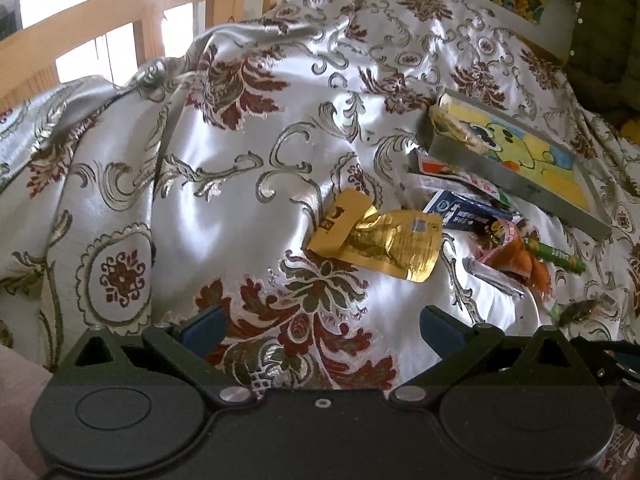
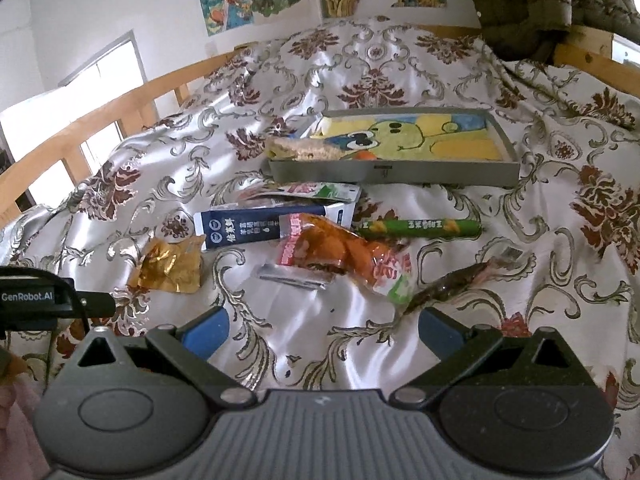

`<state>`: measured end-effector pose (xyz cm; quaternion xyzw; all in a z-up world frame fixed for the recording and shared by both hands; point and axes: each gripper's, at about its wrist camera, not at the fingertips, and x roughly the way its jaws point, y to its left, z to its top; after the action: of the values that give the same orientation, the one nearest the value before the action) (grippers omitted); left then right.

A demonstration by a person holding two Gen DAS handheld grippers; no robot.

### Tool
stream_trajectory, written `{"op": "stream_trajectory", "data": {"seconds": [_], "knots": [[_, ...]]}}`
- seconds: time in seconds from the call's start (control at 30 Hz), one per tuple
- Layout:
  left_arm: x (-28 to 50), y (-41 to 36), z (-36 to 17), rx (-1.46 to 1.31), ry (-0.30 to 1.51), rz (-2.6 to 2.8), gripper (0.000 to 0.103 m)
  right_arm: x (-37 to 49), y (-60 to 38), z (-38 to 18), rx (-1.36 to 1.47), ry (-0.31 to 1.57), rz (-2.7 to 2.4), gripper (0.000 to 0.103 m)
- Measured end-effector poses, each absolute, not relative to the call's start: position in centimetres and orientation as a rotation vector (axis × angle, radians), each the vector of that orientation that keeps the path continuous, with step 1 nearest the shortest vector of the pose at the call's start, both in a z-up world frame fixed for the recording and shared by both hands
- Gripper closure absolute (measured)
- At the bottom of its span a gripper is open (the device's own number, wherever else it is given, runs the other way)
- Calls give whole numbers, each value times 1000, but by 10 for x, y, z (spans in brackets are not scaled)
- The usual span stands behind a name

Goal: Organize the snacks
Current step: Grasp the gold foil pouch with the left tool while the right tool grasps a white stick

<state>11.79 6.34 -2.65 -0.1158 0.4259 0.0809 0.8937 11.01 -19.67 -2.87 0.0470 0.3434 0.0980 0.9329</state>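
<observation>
On bedspread point(image 2: 520, 240): crinkled gold pouch point(image 2: 170, 268), orange packet point(image 2: 340, 252), green stick point(image 2: 420, 228).

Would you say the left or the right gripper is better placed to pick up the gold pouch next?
Left, probably. The gold pouch lies straight ahead of the open left gripper, while it sits off to the side of the open right gripper.
</observation>
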Motion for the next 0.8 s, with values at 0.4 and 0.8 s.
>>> {"op": "stream_trajectory", "data": {"seconds": [0.4,0.8], "knots": [[157,69,-41,-320,961,140,1,140,-187,-30,-44,709,227,0],[187,53,-53,-251,998,95,1,168,-177,-39,-278,683,304,0]]}}
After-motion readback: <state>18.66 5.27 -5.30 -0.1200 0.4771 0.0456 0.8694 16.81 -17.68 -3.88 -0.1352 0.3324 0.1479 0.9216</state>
